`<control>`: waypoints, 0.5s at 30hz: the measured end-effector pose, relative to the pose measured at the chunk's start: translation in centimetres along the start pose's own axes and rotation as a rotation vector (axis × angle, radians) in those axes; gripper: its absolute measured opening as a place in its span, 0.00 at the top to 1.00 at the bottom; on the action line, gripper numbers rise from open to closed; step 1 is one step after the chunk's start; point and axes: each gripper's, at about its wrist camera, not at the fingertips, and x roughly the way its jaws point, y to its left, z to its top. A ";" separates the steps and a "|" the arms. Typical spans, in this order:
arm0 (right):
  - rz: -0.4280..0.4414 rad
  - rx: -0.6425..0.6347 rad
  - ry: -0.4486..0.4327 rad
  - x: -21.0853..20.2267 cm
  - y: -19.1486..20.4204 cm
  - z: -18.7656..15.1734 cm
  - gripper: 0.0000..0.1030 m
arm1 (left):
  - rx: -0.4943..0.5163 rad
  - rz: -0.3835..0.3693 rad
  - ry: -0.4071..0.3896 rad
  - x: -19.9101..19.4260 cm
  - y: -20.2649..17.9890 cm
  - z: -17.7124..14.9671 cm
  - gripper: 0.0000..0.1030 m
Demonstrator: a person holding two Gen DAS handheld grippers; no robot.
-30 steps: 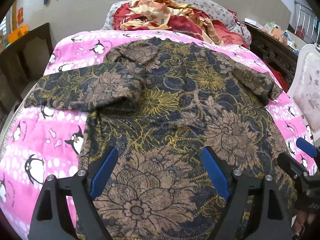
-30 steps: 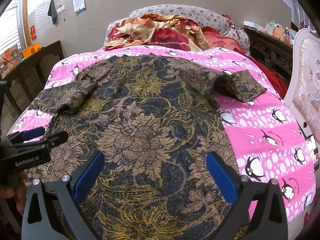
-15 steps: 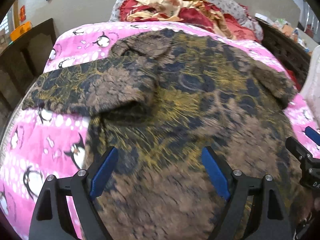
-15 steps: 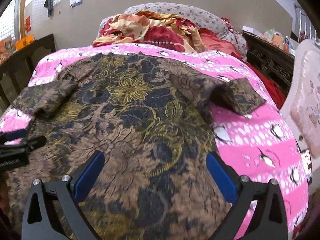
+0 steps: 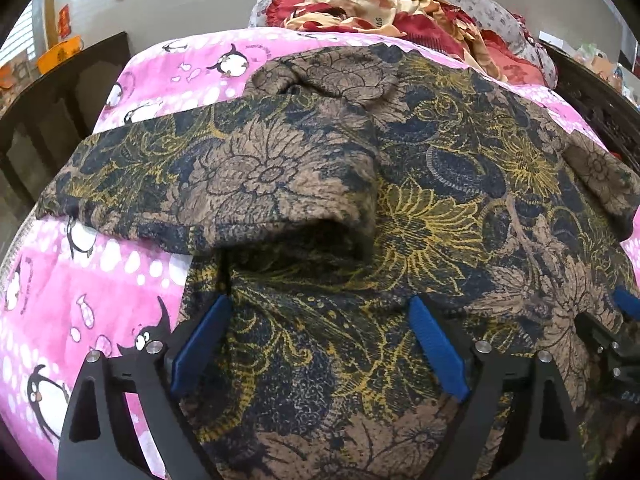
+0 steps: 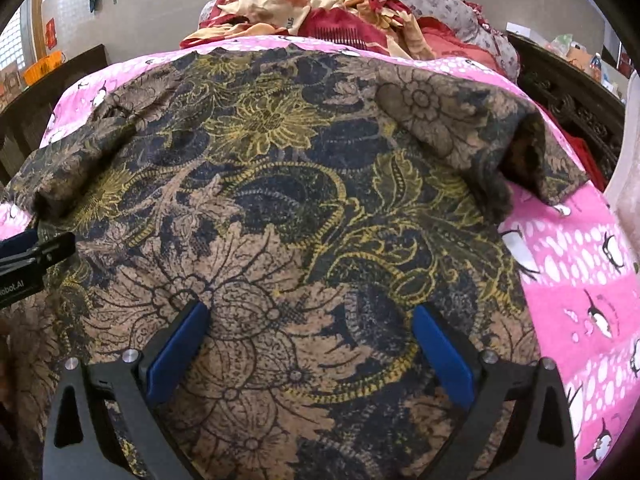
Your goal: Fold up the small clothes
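Note:
A dark batik shirt [image 5: 420, 208] with brown and yellow flowers lies spread flat on a pink penguin bedsheet [image 5: 80, 288]; it also shows in the right wrist view [image 6: 280, 208]. Its left sleeve [image 5: 208, 184] lies out to the left, its right sleeve [image 6: 500, 140] to the right. My left gripper [image 5: 320, 320] is open and empty, low over the shirt's left side below the sleeve. My right gripper [image 6: 312, 328] is open and empty over the shirt's right half. Each gripper shows at the edge of the other's view.
A heap of red and cream bedding [image 6: 328, 12] and a grey pillow lie at the head of the bed. Dark wooden furniture [image 5: 48, 92] stands left, a carved dark bed frame [image 6: 572, 108] and a pale chair right.
Both grippers have moved forward and lower over the shirt, from near its hem toward the sleeves. Both stay open.

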 end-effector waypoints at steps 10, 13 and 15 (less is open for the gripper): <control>-0.005 -0.004 0.002 0.0 0.0 0.0 0.00 | 0.009 0.009 0.005 0.1 -0.3 0.0 0.23; -0.013 -0.011 0.003 0.0 0.1 0.0 0.00 | 0.014 0.016 0.004 0.1 -0.3 0.0 0.23; -0.012 -0.010 0.002 0.0 0.1 0.0 0.00 | 0.013 0.015 0.004 0.1 -0.3 0.0 0.23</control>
